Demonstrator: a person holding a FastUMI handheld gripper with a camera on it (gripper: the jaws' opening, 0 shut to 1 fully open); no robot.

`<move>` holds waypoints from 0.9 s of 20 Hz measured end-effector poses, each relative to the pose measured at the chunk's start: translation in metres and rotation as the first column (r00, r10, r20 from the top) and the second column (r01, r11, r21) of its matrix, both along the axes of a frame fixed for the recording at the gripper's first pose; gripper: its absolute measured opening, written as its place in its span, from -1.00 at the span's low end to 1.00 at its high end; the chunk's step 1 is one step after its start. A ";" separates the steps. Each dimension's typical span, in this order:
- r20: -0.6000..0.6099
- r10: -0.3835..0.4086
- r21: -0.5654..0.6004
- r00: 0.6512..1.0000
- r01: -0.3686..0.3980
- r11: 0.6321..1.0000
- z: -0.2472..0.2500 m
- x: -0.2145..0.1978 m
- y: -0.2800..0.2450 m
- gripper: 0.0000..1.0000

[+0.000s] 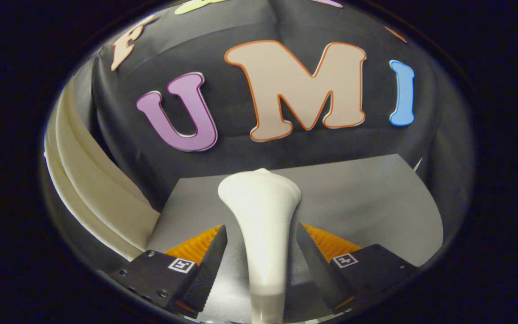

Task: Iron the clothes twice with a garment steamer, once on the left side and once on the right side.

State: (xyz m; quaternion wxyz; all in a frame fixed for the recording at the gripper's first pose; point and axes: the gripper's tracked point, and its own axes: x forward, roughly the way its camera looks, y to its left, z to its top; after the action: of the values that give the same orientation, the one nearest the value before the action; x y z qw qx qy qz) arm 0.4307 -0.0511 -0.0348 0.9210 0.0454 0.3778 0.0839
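The white garment steamer (261, 216) stands upright on the grey tabletop (367, 198), its handle between the gripper's (261, 252) fingers. The fingers are spread, a gap on each side of the handle. Cream fabric (92, 189) hangs beside the left finger.

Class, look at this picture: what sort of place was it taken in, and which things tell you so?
Probably a staged recording booth, not a home: a black cloth wall, a plain grey tabletop, and a white garment steamer standing between the gripper fingers.
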 end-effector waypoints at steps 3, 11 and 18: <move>-0.055 -0.005 0.005 0.998 0.005 1.000 -0.005 0.004 0.000 0.68; -0.104 0.017 0.008 0.994 -0.017 1.000 -0.009 0.010 0.003 0.19; 0.152 0.055 0.069 0.987 -0.066 0.995 0.030 -0.003 0.000 0.01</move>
State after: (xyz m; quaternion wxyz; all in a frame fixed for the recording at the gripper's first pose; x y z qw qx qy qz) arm 0.4279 -0.0507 -0.0043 0.9414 0.0615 0.3055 0.1291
